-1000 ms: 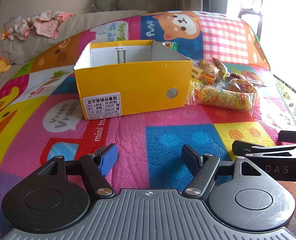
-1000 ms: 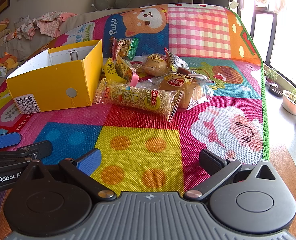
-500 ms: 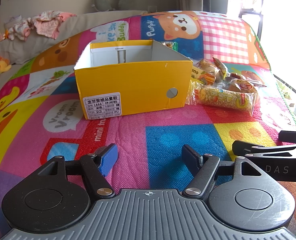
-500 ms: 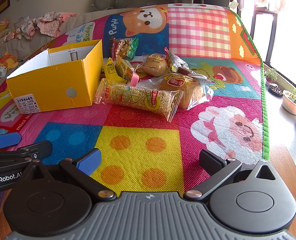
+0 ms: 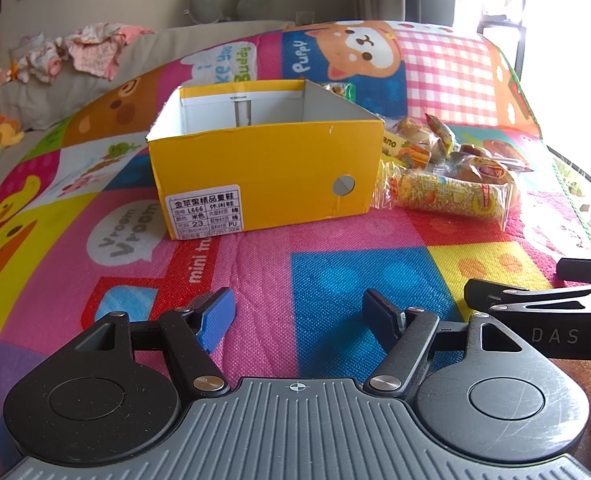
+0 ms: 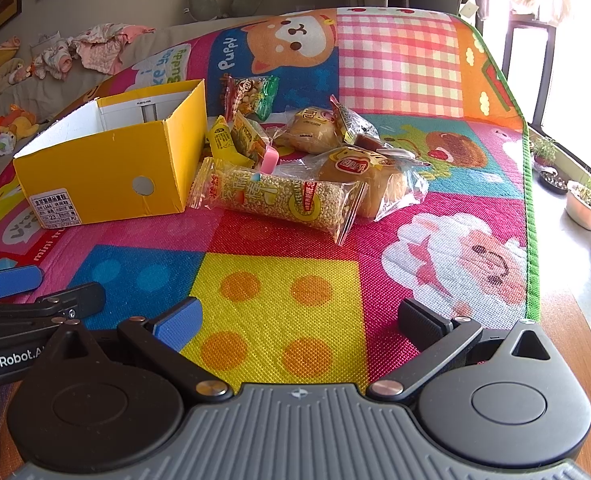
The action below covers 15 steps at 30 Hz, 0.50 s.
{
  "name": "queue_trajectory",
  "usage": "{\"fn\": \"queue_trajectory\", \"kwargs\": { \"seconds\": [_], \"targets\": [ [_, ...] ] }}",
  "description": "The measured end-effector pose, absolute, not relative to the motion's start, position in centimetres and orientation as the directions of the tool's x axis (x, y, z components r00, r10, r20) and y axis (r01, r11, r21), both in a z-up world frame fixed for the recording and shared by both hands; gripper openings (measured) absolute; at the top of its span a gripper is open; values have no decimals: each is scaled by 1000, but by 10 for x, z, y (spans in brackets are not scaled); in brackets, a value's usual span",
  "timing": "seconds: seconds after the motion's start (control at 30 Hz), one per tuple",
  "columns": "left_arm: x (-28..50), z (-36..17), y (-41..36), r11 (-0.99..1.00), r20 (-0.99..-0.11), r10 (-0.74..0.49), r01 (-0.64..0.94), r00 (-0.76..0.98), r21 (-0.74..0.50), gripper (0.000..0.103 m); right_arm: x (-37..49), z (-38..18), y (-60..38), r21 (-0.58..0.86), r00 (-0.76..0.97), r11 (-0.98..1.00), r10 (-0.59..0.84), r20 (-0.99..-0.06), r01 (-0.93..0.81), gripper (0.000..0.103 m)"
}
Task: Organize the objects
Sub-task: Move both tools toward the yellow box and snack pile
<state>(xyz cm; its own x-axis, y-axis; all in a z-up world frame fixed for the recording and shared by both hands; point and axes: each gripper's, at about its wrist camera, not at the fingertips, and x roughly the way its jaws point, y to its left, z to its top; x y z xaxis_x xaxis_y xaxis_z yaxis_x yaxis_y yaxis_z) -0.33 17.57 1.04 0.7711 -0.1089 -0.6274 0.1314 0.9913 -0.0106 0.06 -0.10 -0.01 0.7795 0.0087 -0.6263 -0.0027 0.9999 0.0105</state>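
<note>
Colourful play mat point(image 5: 335, 276) fills the left wrist view; left gripper point(image 5: 299, 314) spread and empty, yellow box point(image 5: 263, 176) straight ahead of its fingers; nothing has shifted. Right wrist view: right gripper point(image 6: 299, 320) also spread, unmoved; snack packets point(image 6: 279, 196) ahead, box left of them.

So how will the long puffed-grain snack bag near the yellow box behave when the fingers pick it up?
The snack bag looks light for its size, being full of puffed grains. Its clear glossy wrapper may slip, and the crimped ends would flop. Squeezed hard, the roll would probably crumble, so a gentle grip at the middle seems best.
</note>
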Motion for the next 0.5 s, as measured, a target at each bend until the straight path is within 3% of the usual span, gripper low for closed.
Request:
{"fn": "queue_trajectory", "kwargs": {
  "seconds": [0.5],
  "targets": [
    [-2, 10, 173, 991, -634, -104, 133, 766, -1, 77, 8, 8, -7, 15, 708, 995, 80, -702, -98, 103]
  ]
}}
